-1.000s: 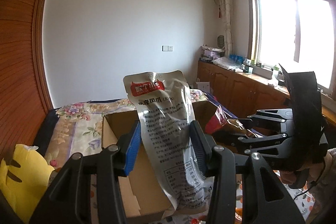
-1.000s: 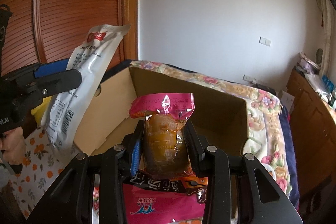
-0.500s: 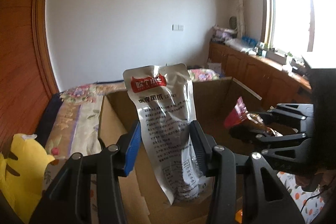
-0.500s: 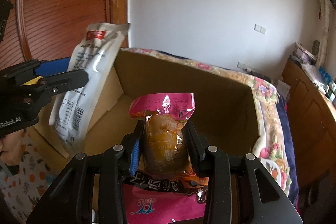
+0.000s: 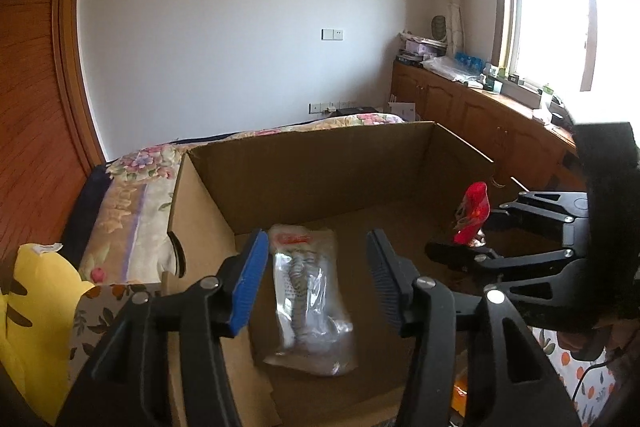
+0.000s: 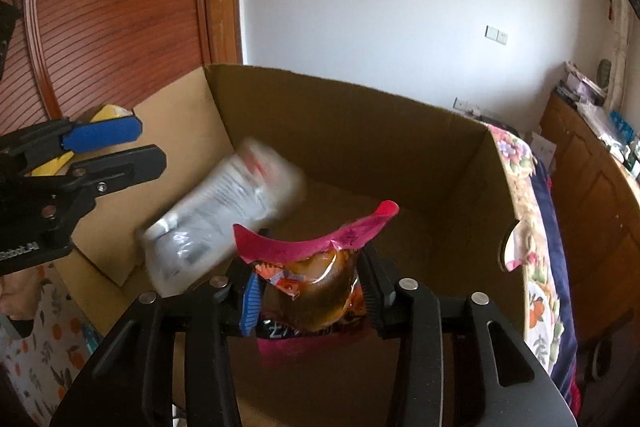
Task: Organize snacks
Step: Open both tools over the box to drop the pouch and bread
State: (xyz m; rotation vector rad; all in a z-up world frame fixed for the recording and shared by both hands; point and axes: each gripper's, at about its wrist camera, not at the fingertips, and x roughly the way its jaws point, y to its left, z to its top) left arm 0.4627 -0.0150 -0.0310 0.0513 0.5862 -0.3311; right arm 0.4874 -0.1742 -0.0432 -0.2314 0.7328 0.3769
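Box: I'm seeing one cardboard box (image 5: 320,163).
Packets: two.
Left fingers (image 5: 316,277): just been opening, silver packet (image 5: 308,303) dropping free.
Right fingers (image 6: 308,301): just been opening, pink packet (image 6: 316,287) sitting between them, grip unclear.

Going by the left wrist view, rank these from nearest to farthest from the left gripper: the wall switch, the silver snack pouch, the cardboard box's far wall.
1. Silver snack pouch, below the left gripper, on the box floor.
2. Cardboard box's far wall, behind the pouch.
3. Wall switch, high on the white wall.
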